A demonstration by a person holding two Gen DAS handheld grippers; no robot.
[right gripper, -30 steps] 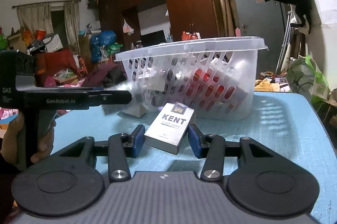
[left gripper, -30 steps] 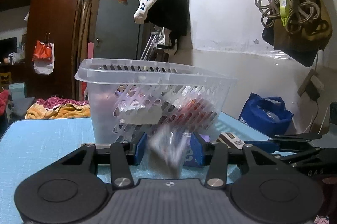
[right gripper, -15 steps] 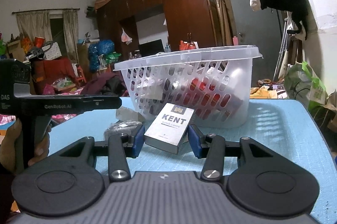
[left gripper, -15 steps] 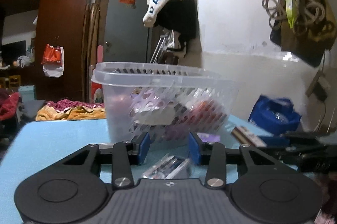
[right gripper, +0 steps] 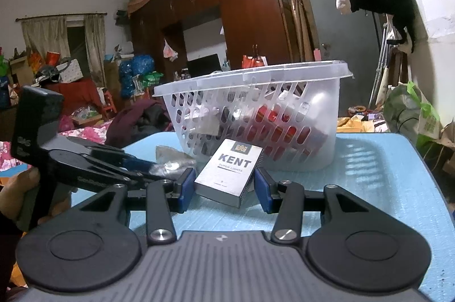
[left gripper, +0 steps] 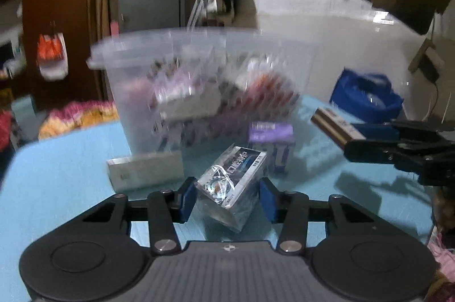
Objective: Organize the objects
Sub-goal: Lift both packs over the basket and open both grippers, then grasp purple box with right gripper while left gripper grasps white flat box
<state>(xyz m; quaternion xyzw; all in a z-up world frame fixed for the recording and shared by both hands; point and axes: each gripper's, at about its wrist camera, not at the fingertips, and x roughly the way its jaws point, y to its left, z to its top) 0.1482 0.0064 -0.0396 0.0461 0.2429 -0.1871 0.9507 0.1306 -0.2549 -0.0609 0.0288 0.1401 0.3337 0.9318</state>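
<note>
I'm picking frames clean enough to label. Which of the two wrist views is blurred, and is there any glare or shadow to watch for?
Left wrist view: motion blur smears the basket and room; the wrapped pack between the opening jaws shows glare on its film. Right wrist view: sharp, the KENT pack legible, the basket's slot pattern cast as light patches on the blue table; fisheye bends the edges in both.

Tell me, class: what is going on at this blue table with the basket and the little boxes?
A person is tidying small boxes with a handheld gripper in each hand. The right gripper holds a KENT pack just in front of the clear plastic basket, which already has items inside. The left gripper has a shiny wrapped pack between its fingers, and they are opening. A purple box and a pale flat box lie on the blue table beside the basket.
</note>
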